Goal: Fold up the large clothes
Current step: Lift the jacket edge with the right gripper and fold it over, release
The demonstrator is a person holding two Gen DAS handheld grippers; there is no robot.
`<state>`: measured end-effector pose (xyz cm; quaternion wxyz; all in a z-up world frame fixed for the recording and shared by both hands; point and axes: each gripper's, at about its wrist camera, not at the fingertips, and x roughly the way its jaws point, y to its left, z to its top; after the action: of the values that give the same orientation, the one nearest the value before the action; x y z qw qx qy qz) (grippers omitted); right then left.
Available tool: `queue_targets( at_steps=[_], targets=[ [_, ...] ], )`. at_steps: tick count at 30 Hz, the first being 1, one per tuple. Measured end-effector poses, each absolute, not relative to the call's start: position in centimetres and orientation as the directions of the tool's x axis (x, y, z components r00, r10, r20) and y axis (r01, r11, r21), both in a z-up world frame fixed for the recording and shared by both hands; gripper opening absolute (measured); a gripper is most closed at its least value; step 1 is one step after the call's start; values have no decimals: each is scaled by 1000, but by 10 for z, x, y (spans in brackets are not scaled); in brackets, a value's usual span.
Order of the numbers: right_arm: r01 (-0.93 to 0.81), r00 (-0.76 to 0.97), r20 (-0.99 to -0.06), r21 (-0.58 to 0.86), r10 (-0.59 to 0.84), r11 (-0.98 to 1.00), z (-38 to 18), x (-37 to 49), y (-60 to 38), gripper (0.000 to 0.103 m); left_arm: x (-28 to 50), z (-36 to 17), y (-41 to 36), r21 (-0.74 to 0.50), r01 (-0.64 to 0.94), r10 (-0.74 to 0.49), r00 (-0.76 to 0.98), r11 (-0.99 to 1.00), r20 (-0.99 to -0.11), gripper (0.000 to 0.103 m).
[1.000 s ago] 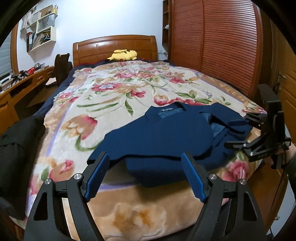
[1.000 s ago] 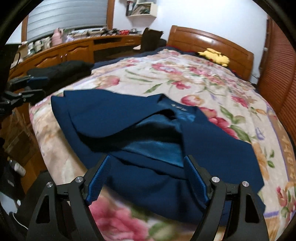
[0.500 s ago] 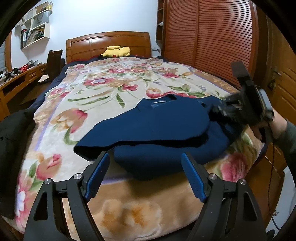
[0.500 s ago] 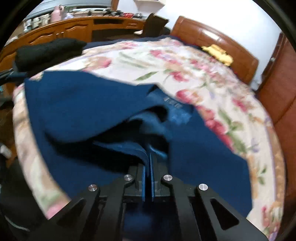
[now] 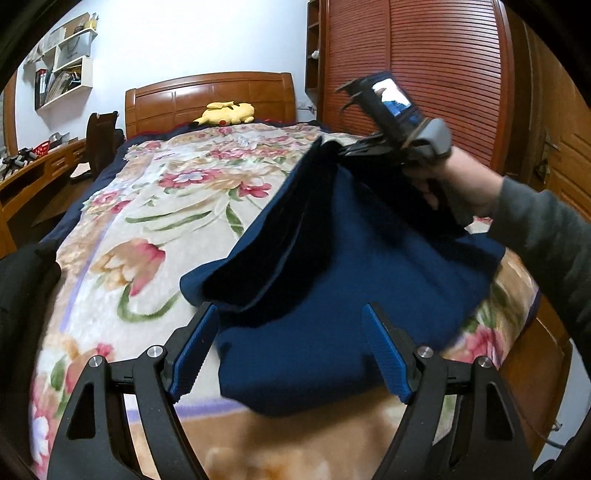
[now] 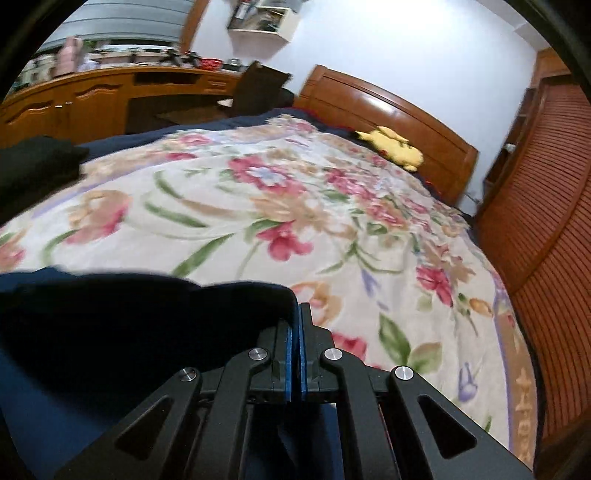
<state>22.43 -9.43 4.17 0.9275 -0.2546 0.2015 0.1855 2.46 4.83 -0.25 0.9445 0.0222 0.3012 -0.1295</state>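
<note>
Right tool [image 6: 296, 325] on soft navy garment [image 5: 332, 295]

The navy garment [image 5: 332, 295] is matt, woolly cloth. The floral blanket [image 5: 155, 221] looks plush and fuzzy. The headboard [image 5: 210, 96] is glossy varnished wood, the wardrobe doors [image 5: 424, 74] ribbed wood. The yellow toy [image 5: 225, 112] is soft plush.

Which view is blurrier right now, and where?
Right wrist view: motion smear across the shelf, desk and blanket, with the garment a dark mass. Left wrist view: sharper; only the right hand-held gripper and the garment's near edge are soft.
</note>
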Motion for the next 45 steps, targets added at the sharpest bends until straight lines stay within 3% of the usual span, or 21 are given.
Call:
queue_targets(
  at_steps=[3, 4, 5, 7, 15, 22, 31, 43, 45],
  targets=[
    [-387, 847, -504, -367, 169, 846, 29, 252, -84, 11, 29, -3, 48, -29, 250, -221, 787, 968, -576, 81],
    [-379, 844, -510, -350, 165, 857, 28, 254, -83, 28, 30, -2, 48, -30, 247, -219, 789, 969, -574, 81],
    [-376, 846, -504, -328, 176, 867, 28, 252, -84, 51, 30, -2, 48, -32, 246, -219, 790, 969, -572, 81],
    [-388, 842, -494, -273, 217, 880, 39, 249, -90, 72, 31, -2, 48, -33, 243, -218, 792, 969, -570, 81],
    [-426, 842, -478, -308, 248, 851, 49, 209, -135, 73, 37, 5, 51, -40, 235, -217, 799, 971, -561, 81],
    [-515, 785, -549, -324, 286, 794, 16, 154, -172, 73, 52, 10, 60, -34, 221, -201, 796, 975, -571, 81],
    [-496, 727, -652, -281, 216, 822, -34, 144, -228, 73, 72, 5, 65, -27, 216, -187, 770, 976, -610, 81],
    [-627, 644, -695, -240, 320, 741, -38, 145, -202, 73, 79, -2, 67, -34, 202, -178, 758, 979, -628, 81],
    [-629, 641, -710, -270, 290, 729, -43, 151, -196, 66, 78, -3, 66, -32, 203, -178, 758, 979, -627, 81]
  ],
)
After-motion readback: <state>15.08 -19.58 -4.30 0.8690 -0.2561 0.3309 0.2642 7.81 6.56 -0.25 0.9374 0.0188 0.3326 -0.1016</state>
